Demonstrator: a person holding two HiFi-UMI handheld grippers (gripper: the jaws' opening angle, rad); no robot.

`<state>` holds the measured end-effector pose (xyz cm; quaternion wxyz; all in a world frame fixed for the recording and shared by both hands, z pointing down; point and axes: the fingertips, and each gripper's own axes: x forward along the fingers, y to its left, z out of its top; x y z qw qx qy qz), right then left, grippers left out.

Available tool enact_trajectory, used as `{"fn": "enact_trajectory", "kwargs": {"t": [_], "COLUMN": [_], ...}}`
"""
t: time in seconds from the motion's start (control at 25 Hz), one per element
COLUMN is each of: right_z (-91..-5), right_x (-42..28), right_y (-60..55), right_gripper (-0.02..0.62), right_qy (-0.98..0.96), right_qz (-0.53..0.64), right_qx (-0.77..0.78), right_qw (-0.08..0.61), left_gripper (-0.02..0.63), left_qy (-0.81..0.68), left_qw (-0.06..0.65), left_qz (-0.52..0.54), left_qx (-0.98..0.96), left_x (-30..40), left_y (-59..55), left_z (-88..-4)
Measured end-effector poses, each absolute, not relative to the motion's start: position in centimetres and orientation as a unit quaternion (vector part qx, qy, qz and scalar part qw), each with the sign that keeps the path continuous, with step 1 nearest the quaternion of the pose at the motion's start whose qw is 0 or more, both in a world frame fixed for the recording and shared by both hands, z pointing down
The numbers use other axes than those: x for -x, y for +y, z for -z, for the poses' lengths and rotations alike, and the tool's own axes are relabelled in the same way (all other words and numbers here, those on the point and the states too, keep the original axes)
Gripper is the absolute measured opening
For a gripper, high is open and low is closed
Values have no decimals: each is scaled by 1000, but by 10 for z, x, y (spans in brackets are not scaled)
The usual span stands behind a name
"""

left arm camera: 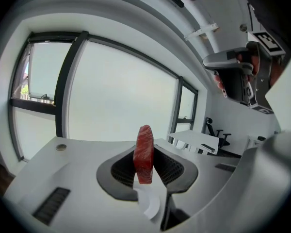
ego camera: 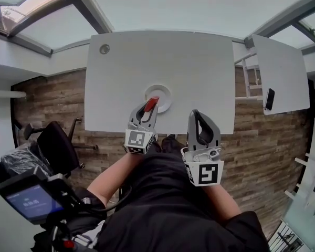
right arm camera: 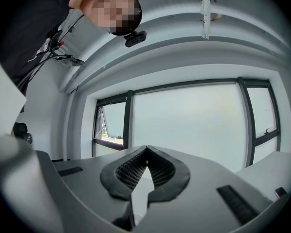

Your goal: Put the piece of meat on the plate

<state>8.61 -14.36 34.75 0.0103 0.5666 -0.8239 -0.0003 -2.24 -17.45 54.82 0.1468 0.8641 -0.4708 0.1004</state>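
Nearest: right tongs (ego camera: 196, 114) sit at the counter's near edge w/ jaws pressed together and nothing btwn them. They're idle, off to the right of the plate.

Left tongs (ego camera: 147, 113) are a narrow gap apart, clamped on the piece of meat (left arm camera: 144, 154). The slab stands on edge, pinched by its lower part, w/ most of it sticking up past the tips. In the head view it hangs over the near-left part of the plate (ego camera: 170, 96), above it; can't tell if it's touching yet.

Risks, as I judge them:
- The grip is low and the meat tall, so it could pivot or slide out if the tongs tilt or jolt.
- Let go too soon and it'd prob. land on the near rim, half on the counter (ego camera: 199, 62), since it's over the rim side, not the middle.
- Released on edge it may flop over either way, so better to lower it close first.
- The plate is near the counter's near edge. A push from the tongs could shove it or tip it toward the person.
- Right tongs are close by, so a sideways swing could clip the left ones.

Room: lots. Counter is bare beyond and both sides of the plate, apart from a small round cap (ego camera: 104, 49) at the far-left corner, well apart. Second counter (ego camera: 281, 62) w/ a dark flat item (ego camera: 270, 99) stands off to the right, across a gap. Office chair (ego camera: 58, 146) is down left on the wood floor (ego camera: 52, 98), out of the way.
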Motion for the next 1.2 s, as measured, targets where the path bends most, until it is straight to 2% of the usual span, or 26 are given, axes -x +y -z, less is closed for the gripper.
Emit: {"fn": "enact_trajectory", "kwargs": {"t": [0.44, 0.64, 0.76, 1.2], "right_z": [-363, -362, -362, -360], "right_x": [-103, -108, -110, -99], "right_y": [-157, -151, -149, -137], "right_gripper": [6, 6, 6, 6], "right_qy": [-816, -806, -807, -812], "right_qz": [-13, -10, -11, -9], "right_qx": [-577, -591, -590, -582], "right_qw": [29, 29, 33, 39], "left_gripper": [98, 98, 98, 98], "left_qy": [-447, -428, -427, -407], "left_qw": [180, 160, 178, 200], "left_qz": [-142, -183, -197, -212], "left_qx": [-865, -870, -865, -865], "left_x": [4, 6, 9, 2], "left_y": [-191, -184, -180, -178], "left_z": [-600, -626, -638, -676]}}
